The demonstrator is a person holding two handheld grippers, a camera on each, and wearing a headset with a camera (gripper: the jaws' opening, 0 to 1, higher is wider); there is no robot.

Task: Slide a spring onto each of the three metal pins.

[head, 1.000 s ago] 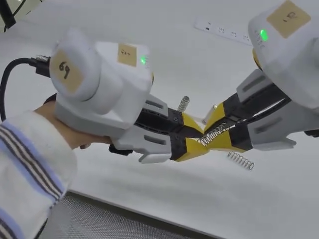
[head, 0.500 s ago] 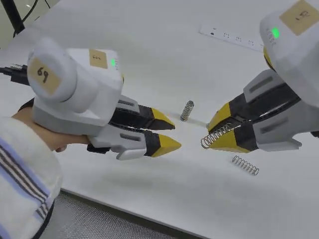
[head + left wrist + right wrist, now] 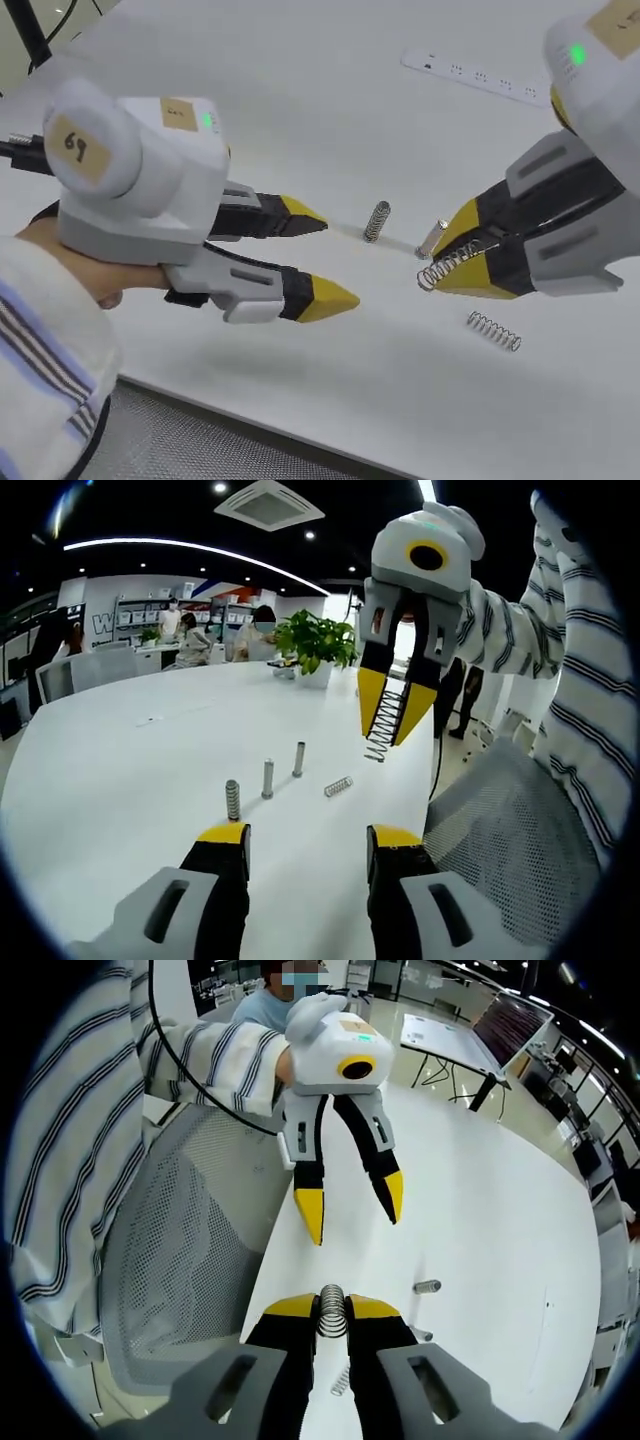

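Yellow-tipped jaws of my R gripper point(image 3: 437, 268) are clamped on the held spring point(image 3: 447, 265), up off the white bench point(image 3: 300, 90) and just beside a bare pin point(image 3: 432, 238). My L gripper point(image 3: 340, 260) has its jaws wide apart w/ nothing between them, pointing toward the pins. Sprung pin point(image 3: 376, 221) stands next to the bare one, and a loose spring point(image 3: 494, 331) lies flat on the bench near the R gripper.

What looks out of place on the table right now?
Nothing damaged. One spring lies loose on its side on the table, beside the pins; the right tool holds another.
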